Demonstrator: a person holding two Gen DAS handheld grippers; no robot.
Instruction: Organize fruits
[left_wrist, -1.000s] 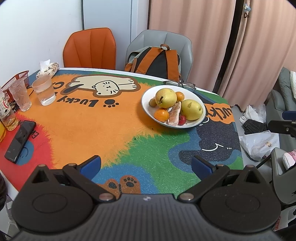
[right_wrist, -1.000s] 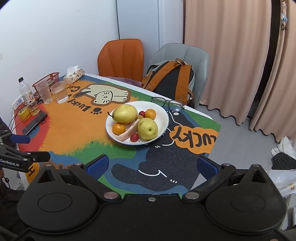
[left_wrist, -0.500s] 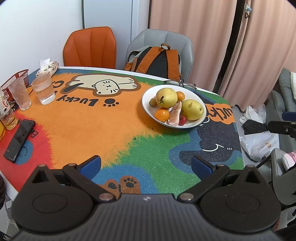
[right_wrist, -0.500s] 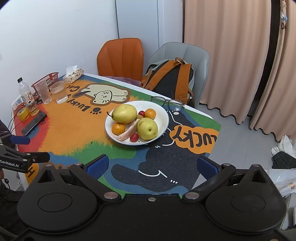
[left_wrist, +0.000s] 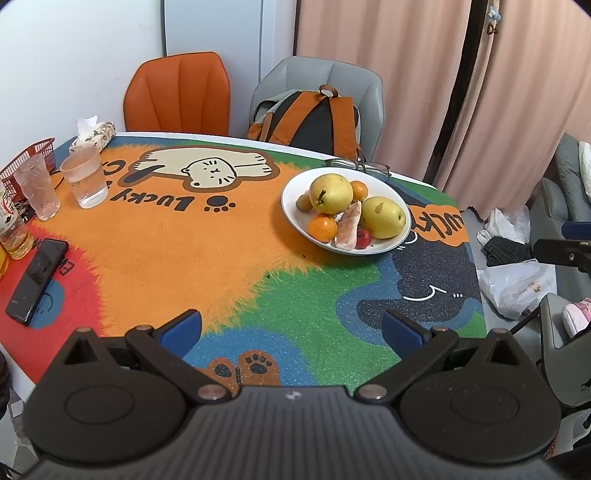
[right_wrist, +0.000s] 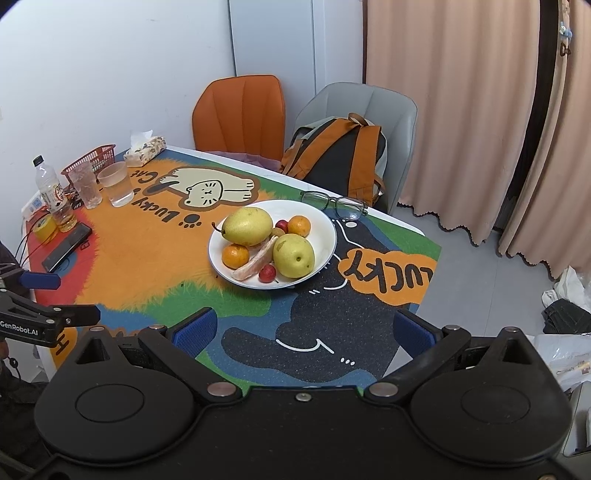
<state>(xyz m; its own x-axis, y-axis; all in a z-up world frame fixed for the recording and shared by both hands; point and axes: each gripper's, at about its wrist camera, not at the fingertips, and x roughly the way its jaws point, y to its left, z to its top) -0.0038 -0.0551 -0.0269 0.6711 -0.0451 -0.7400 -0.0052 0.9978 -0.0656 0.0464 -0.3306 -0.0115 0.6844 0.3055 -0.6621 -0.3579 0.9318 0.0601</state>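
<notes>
We see table (right_wrist: 155, 258) w/ cat mat; plate (right_wrist: 325, 236) center frame, glasses (right_wrist: 334, 203) behind, cups (right_wrist: 116, 184), phone (right_wrist: 66, 247), bottle (right_wrist: 51, 195) at left.

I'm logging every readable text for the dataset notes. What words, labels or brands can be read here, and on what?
"Lucky Cat": table mat, beside the cat drawing.
"LUCKY": same mat, orange patch near the plate, seen upside down.
"GenRobot.AI": left tongs, on the arm, seen from the right wrist.
Bottle label: too small to read.
Tissue pack: pattern only, unreadable.
</notes>
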